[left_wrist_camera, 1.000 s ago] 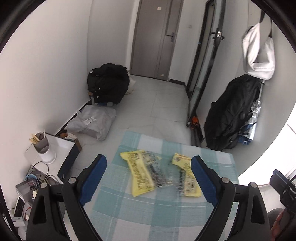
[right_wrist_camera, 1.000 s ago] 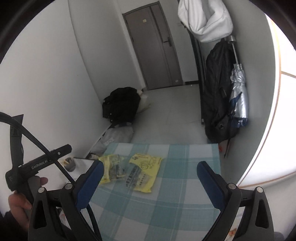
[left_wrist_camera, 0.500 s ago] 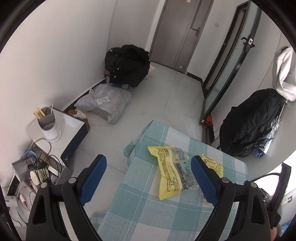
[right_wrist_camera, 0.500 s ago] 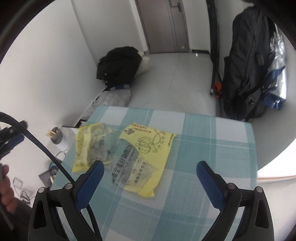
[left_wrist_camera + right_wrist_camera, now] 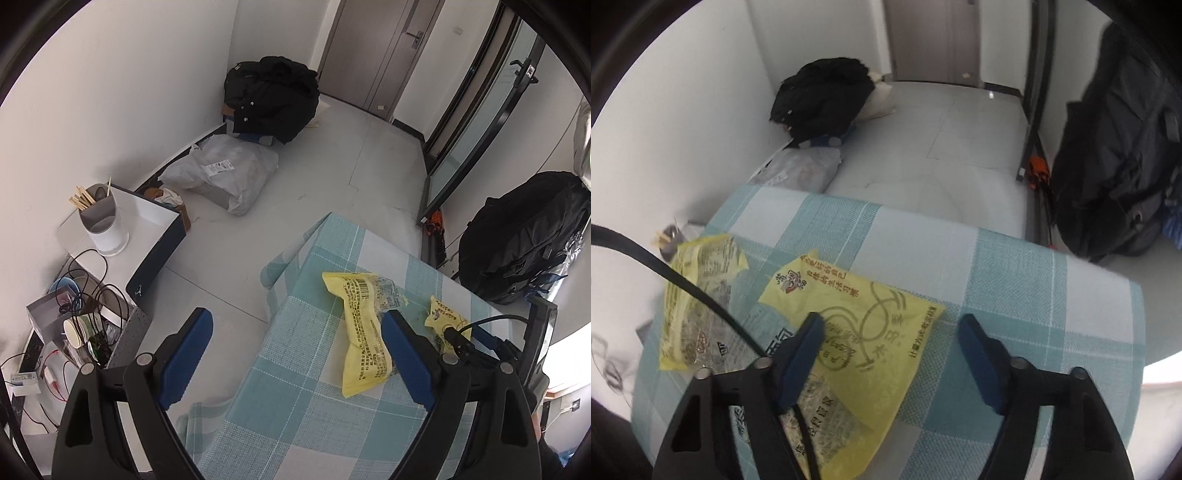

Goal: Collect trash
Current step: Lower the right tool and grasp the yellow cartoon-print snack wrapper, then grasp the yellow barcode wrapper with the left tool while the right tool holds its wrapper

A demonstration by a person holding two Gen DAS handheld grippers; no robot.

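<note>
Under my right tongs, two wrappers lie on the table. The nearer wrapper sits partly between the two fingers, below the left one. The farther wrapper lies left of it, just beside it. From my left tongs, that same wrapper lies ahead by the right finger; the floor lies left, off the table's edge.
</note>
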